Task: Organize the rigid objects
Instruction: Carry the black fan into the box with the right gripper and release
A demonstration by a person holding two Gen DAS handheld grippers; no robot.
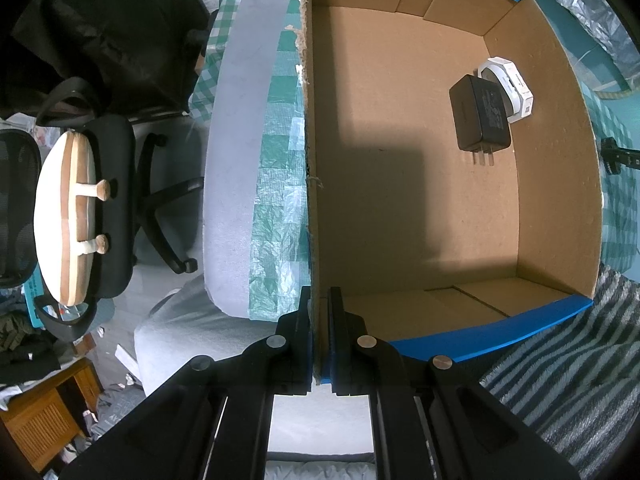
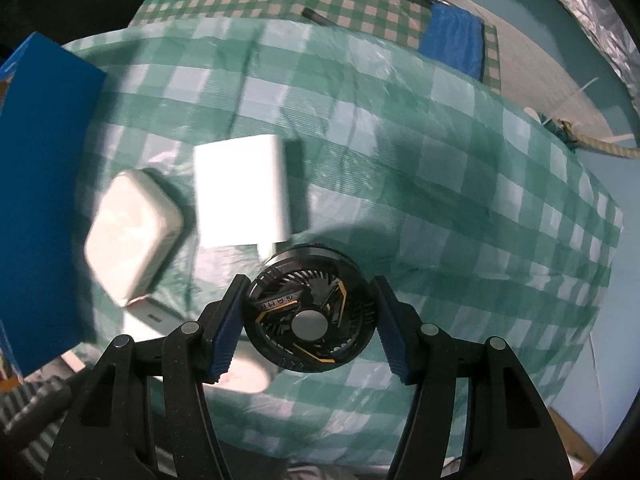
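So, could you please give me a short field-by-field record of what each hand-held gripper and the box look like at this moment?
left hand-held gripper: shut on the wall of the open brown cardboard box
box contents: black plug-in power adapter, small white box
right hand-held gripper: shut on a round black fan with yellow accents
surface: green-and-white checked tablecloth
still on cloth: white square charger, rounded white adapter
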